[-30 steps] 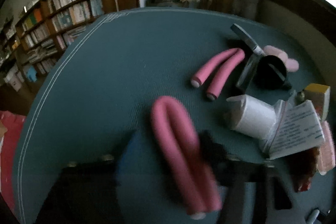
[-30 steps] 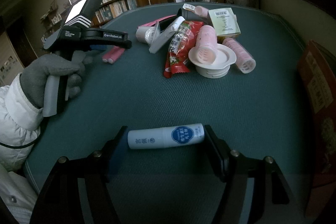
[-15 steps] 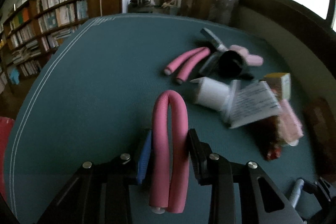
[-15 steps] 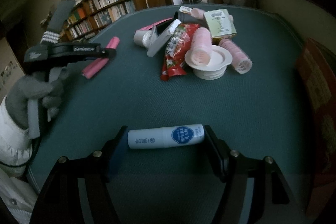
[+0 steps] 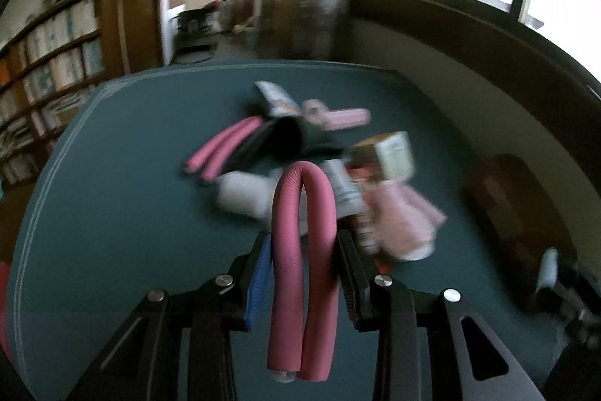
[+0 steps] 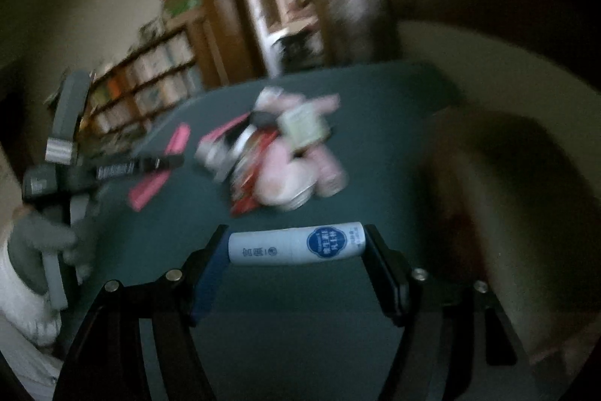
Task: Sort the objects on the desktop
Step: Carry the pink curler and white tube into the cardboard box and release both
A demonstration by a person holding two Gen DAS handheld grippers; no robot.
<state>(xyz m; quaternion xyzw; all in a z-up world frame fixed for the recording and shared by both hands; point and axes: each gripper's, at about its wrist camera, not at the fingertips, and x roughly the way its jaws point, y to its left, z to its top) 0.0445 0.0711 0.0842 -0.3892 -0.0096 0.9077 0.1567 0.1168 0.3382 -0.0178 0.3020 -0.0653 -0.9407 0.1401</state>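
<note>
Pink foam, bent double into a hairpin, that was the flexible curler rod (image 5: 303, 250) caught in the left gripper (image 5: 304, 273), whose jaws were drawn in close and pressed on both legs of the rod, bend pointing away and the two ends hanging toward the camera, clear of the dark green felt tabletop (image 5: 112, 198). Beyond the bend sat the blurred heap of desktop clutter (image 5: 323, 168), and at the heap's left edge a second pink foam rod (image 5: 221, 151) lay flat on the felt. Over on the other side, the right gripper (image 6: 296, 250) had its jaws set wide, clamping a white cylindrical tube with a blue round label (image 6: 296, 245) end to end, crosswise, on the near side of the heap and lifted off the cloth. Left of the heap in the right wrist view, a grey-gloved hand (image 6: 41, 239) gripped the handle of the left gripper's body. Right of the heap, a brown cardboard box (image 5: 518, 209) stood by the table's edge, too smeared to read.
</note>
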